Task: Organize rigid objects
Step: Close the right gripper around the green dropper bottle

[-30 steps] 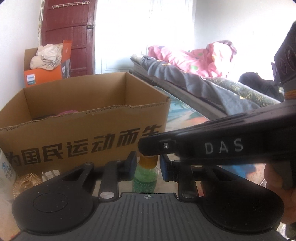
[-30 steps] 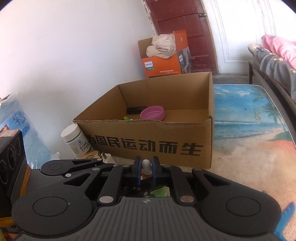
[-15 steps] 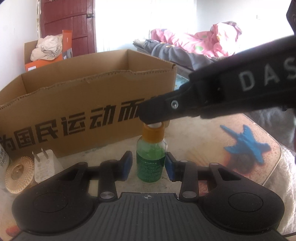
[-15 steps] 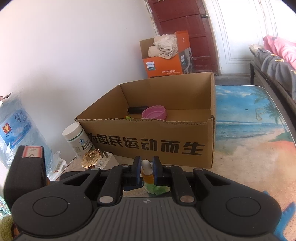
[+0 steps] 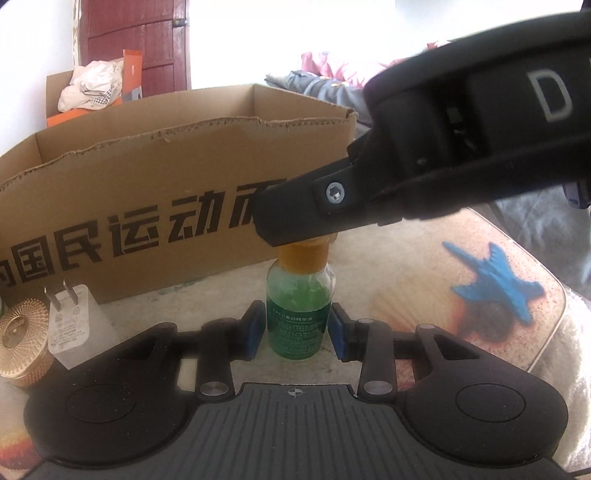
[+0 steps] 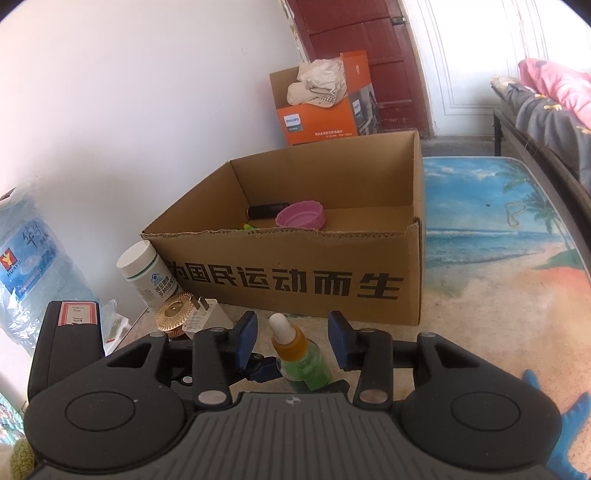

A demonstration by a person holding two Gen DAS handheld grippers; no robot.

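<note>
Both tools flank the upright dropper bottle (image 5: 297,317), right tool (image 6: 291,338) just opened.

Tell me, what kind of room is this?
Most likely a bedroom or living room in a home. A bed with bedding stands to one side, a red wooden door at the back, and a cardboard box sits on a beach-print table.
</note>
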